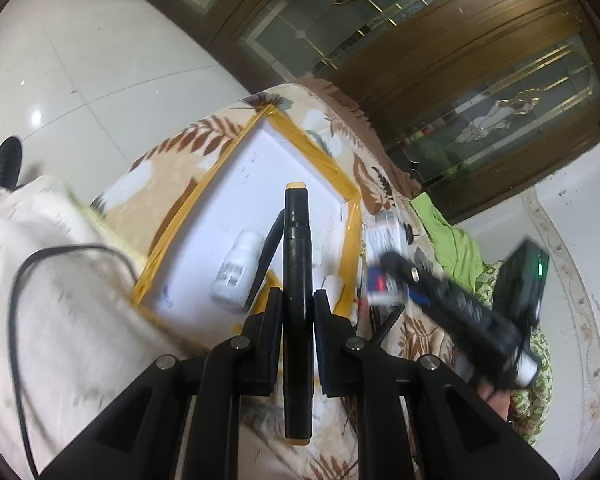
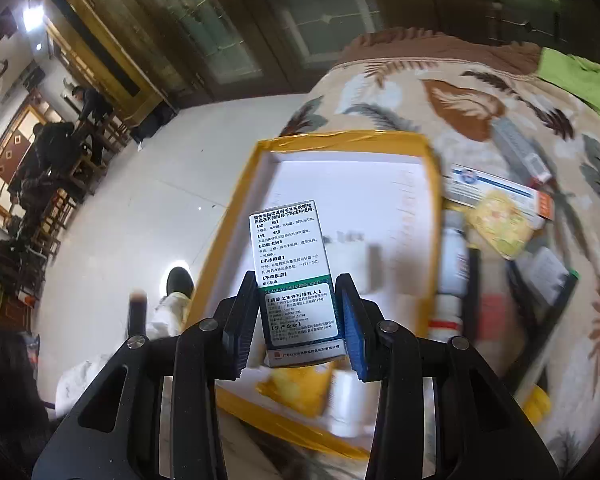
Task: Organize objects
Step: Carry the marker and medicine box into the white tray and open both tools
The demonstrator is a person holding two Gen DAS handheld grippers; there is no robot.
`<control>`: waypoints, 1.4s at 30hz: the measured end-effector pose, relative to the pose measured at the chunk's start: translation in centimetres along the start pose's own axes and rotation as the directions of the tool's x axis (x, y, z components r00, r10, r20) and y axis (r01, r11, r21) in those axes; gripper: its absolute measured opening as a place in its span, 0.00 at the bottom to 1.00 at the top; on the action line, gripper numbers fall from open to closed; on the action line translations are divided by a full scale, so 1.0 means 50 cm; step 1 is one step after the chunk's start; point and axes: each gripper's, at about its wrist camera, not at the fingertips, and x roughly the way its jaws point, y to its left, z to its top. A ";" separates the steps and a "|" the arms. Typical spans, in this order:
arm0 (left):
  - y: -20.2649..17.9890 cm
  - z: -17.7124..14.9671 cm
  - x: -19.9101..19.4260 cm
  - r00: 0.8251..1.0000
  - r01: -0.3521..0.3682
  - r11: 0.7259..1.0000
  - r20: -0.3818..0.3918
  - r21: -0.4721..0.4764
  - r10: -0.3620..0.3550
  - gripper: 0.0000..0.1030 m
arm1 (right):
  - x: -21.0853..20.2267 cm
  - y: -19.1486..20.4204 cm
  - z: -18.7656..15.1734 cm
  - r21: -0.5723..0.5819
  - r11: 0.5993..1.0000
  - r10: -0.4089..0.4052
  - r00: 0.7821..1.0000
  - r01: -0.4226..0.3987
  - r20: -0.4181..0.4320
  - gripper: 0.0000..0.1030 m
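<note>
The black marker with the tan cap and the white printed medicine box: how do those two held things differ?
The black marker with the tan cap is a slim dark cylinder; the white printed medicine box is flat-sided, pale and covered in text. The marker needs the left hand-held gripper nearly closed; the box keeps the right hand-held gripper wider. Both are clamped, pointing forward over the yellow-taped white tray.

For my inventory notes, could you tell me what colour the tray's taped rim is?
Yellow-orange tape on the tray rim; clearest in the right wrist view.
</note>
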 end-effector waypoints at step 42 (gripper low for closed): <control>-0.006 0.168 0.332 0.929 -0.323 0.869 -0.050 0.376 0.367 0.23 | 0.252 -0.087 0.096 -0.001 0.982 -0.185 0.970 0.187 -0.157 0.38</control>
